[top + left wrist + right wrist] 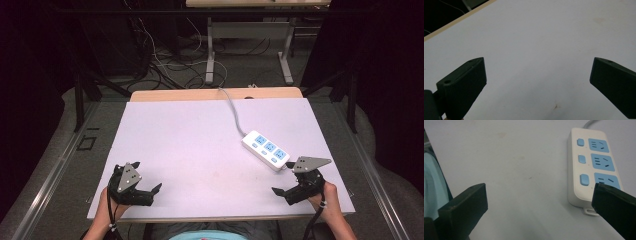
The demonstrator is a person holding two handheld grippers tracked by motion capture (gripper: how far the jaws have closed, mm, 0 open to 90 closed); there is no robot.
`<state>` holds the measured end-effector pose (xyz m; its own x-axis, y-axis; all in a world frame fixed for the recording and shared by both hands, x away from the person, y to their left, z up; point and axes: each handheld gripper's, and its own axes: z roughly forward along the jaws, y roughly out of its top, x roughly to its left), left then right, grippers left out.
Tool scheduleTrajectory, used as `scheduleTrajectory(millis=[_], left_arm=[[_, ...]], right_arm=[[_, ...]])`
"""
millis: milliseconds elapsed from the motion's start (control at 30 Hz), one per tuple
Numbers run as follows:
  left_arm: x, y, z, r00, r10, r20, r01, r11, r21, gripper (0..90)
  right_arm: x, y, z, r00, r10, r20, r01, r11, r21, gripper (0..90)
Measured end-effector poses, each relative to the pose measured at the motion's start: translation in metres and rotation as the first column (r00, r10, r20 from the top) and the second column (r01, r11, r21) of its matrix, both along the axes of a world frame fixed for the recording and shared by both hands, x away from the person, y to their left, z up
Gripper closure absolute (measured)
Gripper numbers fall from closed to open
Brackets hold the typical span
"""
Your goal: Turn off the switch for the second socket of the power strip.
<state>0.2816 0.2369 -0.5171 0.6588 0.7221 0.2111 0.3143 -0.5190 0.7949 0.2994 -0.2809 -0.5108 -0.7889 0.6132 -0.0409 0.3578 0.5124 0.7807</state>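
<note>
A white power strip with three blue sockets lies on the right half of the white table top, its grey cable running off toward the far edge. In the right gripper view the power strip lies just ahead of the right-hand jaw, each socket beside a blue switch. My right gripper is open near the front right edge, a little in front of the strip. My left gripper is open at the front left, over bare table top, with nothing between its jaws.
The white sheet covers a wooden table whose far edge shows as a tan strip. Beyond it are a tangle of cables on the floor and the legs of another table. Dark curtains close both sides.
</note>
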Motion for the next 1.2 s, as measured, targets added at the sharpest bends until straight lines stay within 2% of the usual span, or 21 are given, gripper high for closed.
scheduleTrajectory(millis=[100,133,167,333,400,867,1200], left_arm=[[0.0,0.0,0.0,1.0,-0.001,0.006,0.001,0.9999,0.011,0.6],[0.0,0.0,0.0,1.0,-0.004,0.007,0.004,0.9999,0.013,0.6],[0.001,-0.001,0.0,1.0,-0.002,0.002,0.002,1.0,-0.001,0.6],[0.002,0.0,0.0,1.0,0.0,0.007,0.0,1.0,0.006,0.6],[0.002,0.0,-0.001,1.0,0.0,-0.003,0.0,1.0,0.005,0.6],[0.003,-0.001,-0.002,1.0,-0.005,-0.002,0.005,1.0,0.001,0.7],[0.003,-0.002,-0.002,0.9999,-0.004,-0.009,0.004,1.0,0.008,0.7]], right_arm=[[0.003,0.0,0.001,1.0,0.007,-0.003,-0.007,1.0,-0.018,0.0],[0.003,0.0,0.001,1.0,-0.001,-0.009,0.001,1.0,-0.016,0.0],[0.004,0.0,0.0,1.0,-0.003,-0.007,0.003,1.0,-0.016,0.0],[0.007,0.0,0.002,0.9999,-0.009,-0.012,0.008,1.0,-0.018,0.0],[0.009,0.0,0.003,1.0,-0.007,-0.004,0.007,1.0,-0.017,0.2],[0.021,0.003,0.011,0.9986,-0.052,-0.004,0.052,0.999,-0.009,0.6],[0.034,0.009,0.016,0.9985,-0.055,0.009,0.055,0.998,-0.021,0.8]])
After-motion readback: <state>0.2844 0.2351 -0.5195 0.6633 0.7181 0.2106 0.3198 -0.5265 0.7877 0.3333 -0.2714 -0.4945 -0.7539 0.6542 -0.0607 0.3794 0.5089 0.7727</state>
